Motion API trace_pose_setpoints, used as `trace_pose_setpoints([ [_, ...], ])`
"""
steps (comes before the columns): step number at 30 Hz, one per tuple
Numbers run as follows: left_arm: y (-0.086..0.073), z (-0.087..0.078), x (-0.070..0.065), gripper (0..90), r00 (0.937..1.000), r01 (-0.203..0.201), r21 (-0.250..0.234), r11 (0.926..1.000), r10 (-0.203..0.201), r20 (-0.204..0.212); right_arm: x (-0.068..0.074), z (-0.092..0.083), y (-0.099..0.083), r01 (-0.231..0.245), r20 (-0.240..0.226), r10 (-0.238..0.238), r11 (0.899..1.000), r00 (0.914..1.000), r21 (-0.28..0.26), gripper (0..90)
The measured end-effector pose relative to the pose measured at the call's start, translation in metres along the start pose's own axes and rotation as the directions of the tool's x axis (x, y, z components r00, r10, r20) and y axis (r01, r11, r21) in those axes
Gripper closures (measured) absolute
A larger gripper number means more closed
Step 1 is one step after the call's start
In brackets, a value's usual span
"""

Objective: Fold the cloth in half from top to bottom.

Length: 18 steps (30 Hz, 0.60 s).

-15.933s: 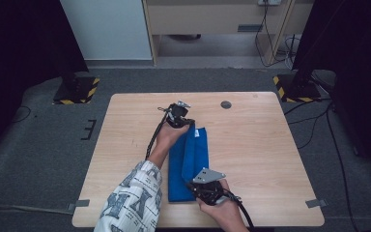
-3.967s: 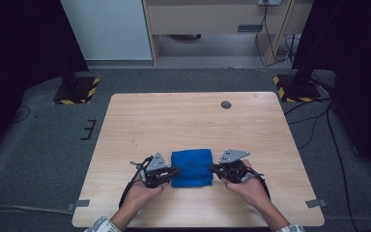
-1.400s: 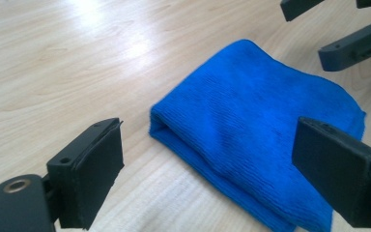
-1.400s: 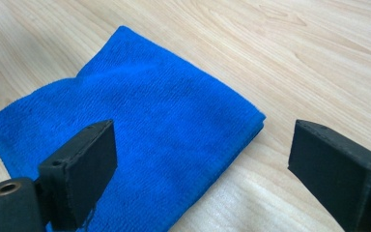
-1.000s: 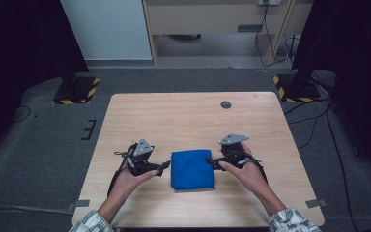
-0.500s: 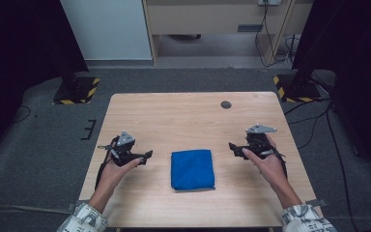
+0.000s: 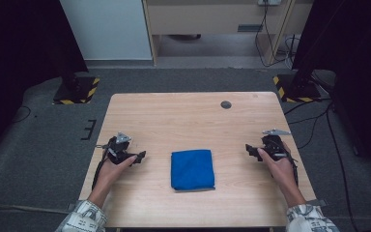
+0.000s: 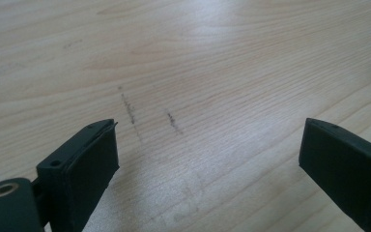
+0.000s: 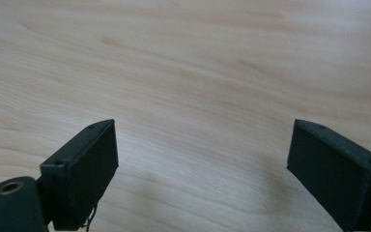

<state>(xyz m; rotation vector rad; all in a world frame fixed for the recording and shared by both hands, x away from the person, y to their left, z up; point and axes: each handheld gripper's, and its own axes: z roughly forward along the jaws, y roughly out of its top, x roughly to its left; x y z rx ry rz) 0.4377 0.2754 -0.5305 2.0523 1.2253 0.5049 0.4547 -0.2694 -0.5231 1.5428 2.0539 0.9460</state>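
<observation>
Item 1, left side of the table: the left gripper (image 7: 140, 155), held in the person's left hand (image 7: 112, 166) near the table's left edge, jaws pointing toward the centre. In the left gripper view its two black jaws stand wide apart with nothing between them, released over bare wood; the left gripper (image 8: 207, 159) hovers close above a few faint dark scuff marks (image 8: 128, 107) in the grain. A black cable (image 7: 96, 169) loops from it beside the forearm. The patterned sleeve (image 7: 83, 217) enters at the bottom left.

Item 2, centre: a blue cloth (image 7: 192, 168), folded into a compact, roughly square pad, lying flat on the wooden table (image 7: 183, 121), nearer the person's edge than the far edge. It sits between the two grippers and well apart from both; nothing touches it.

Item 3, far centre-right: a small dark round disc (image 7: 226, 104) set in the tabletop near the far edge.

Item 4, right side: the right gripper (image 7: 249, 151), held in the right hand (image 7: 281, 166) near the table's right edge, a grey three-cornered plate on top, jaws facing the centre. In the right gripper view the right gripper (image 9: 200, 154) is likewise spread wide and empty, with plain wood beneath.

Item 5, surroundings: grey carpet floor (image 7: 43, 145); black stands with yellow-and-black striped bases (image 7: 76, 92) at both far corners.
</observation>
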Motion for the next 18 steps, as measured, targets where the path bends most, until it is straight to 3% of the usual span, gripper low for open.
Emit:
trace_pose_setpoints([
  [3, -0.003, 0.004, 0.001, 6.3, 1.0000, 0.000, 0.014, 0.9999, 0.000, -0.005, -0.005, 0.005, -0.003, -0.005, 0.048, 0.004, 1.000, 0.9988, 0.016, 10.5],
  [7, -0.004, 0.005, 0.001, 5.1, 0.9999, -0.003, 0.019, 0.9998, 0.004, -0.015, -0.009, 0.009, -0.006, -0.025, 0.057, 0.025, 1.000, 0.9981, 0.008, 10.2],
  [11, -0.004, 0.006, -0.001, 4.3, 0.9998, -0.005, 0.022, 0.9997, 0.006, -0.018, -0.004, 0.014, -0.008, 0.016, 0.100, -0.016, 1.000, 0.9949, -0.001, 8.5],
  [18, -0.003, 0.006, -0.001, 3.5, 0.9997, -0.005, 0.025, 0.9997, 0.005, -0.023, -0.001, 0.015, -0.009, 0.018, 0.100, -0.018, 1.000, 0.9948, 0.003, 6.6],
])
